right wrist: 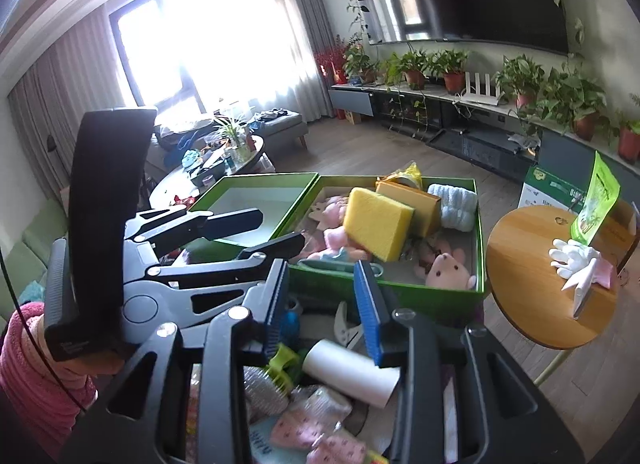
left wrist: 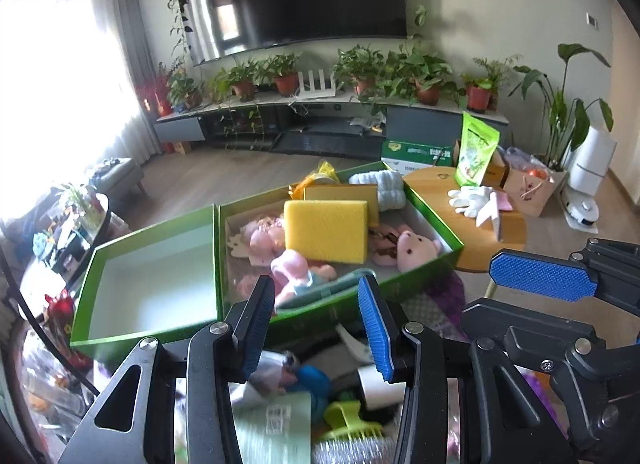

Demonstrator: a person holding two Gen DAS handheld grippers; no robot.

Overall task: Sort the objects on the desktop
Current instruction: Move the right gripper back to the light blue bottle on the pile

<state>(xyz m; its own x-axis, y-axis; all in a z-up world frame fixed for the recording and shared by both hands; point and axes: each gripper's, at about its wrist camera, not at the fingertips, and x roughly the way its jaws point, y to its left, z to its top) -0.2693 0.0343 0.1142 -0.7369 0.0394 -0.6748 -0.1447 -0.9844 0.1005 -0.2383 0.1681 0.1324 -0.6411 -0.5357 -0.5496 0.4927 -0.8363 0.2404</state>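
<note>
Both your grippers, left gripper (left wrist: 318, 328) and right gripper (right wrist: 322, 310), had jaws narrowly parted, empty. The white roll (right wrist: 352, 372) lay in the clutter just before the green box's (right wrist: 400, 296) near wall: light, stiff-ish, slippery, so I'd pinch it mid-body.

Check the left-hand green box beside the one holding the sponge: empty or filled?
Empty. The left green box shows only its bare pale floor, while the right green box holds the yellow sponge and plush toys.
</note>
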